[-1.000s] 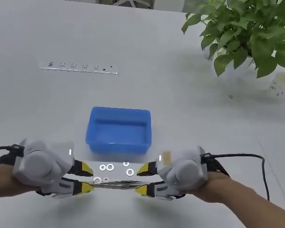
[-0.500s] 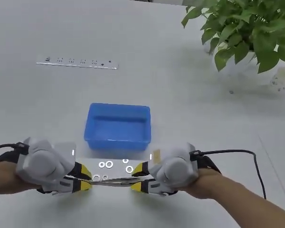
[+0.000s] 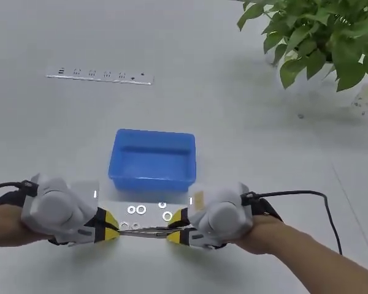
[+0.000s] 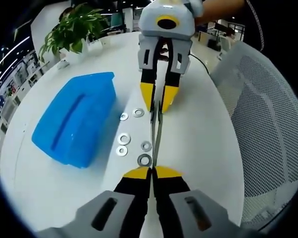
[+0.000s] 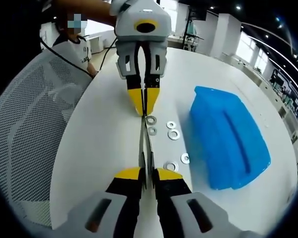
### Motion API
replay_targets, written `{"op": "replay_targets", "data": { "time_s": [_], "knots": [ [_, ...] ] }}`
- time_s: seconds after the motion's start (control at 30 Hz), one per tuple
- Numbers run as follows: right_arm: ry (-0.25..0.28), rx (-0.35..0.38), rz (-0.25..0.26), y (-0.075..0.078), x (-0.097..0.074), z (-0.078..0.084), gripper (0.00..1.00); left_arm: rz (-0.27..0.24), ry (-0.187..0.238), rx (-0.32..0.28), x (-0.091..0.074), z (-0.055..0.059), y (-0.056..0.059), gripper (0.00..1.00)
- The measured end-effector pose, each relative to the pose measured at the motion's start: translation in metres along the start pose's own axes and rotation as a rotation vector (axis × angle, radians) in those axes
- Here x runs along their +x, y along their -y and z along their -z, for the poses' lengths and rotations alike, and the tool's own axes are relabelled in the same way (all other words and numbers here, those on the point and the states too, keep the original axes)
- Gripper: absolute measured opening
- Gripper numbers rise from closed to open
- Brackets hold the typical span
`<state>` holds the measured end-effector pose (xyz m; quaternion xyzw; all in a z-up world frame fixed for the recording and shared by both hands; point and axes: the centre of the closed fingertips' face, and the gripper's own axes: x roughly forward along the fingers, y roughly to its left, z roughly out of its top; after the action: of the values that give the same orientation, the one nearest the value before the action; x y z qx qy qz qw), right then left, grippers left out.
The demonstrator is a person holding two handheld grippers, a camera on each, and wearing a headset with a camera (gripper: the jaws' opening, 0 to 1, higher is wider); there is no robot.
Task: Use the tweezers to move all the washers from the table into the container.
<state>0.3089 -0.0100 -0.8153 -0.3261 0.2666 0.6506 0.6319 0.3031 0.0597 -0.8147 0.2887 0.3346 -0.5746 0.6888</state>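
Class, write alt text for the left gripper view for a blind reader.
The left gripper and right gripper face each other, each shut on one end of the tweezers at a white table. Loose washers lie beside a blue container.

Container (image 3: pixel 151 182): blue rectangular plastic tub, open-topped, upright.
Washers (image 3: pixel 141 209): six small flat silvery rings, lying flat, loosely scattered just off the container's near wall.
Tweezers (image 3: pixel 145 231): slim, silvery metal, level, parallel to the container's near wall on the washers' far side from it; ends pinched by left gripper (image 3: pixel 113 225) and right gripper (image 3: pixel 173 228).
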Motion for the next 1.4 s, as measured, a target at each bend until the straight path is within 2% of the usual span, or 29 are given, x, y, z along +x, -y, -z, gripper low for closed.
{"op": "replay_targets", "data": {
  "time_s": [0.27,0.53,1.1,1.4],
  "knots": [
    [-0.006,-0.007,0.0,-0.001,0.0,0.0,0.11,0.0,-0.003,0.024,-0.001,0.0,0.002,0.06],
    [-0.017,-0.018,-0.005,-0.003,-0.001,0.0,0.12,0.002,0.001,0.039,-0.009,-0.007,0.006,0.05],
    [-0.005,-0.05,0.002,-0.006,-0.004,-0.012,0.14,-0.024,0.015,0.094,-0.032,-0.036,0.008,0.05],
    [-0.001,-0.067,-0.004,-0.007,-0.002,-0.015,0.15,-0.012,0.03,0.119,-0.04,-0.054,0.015,0.05]
  ]
}}
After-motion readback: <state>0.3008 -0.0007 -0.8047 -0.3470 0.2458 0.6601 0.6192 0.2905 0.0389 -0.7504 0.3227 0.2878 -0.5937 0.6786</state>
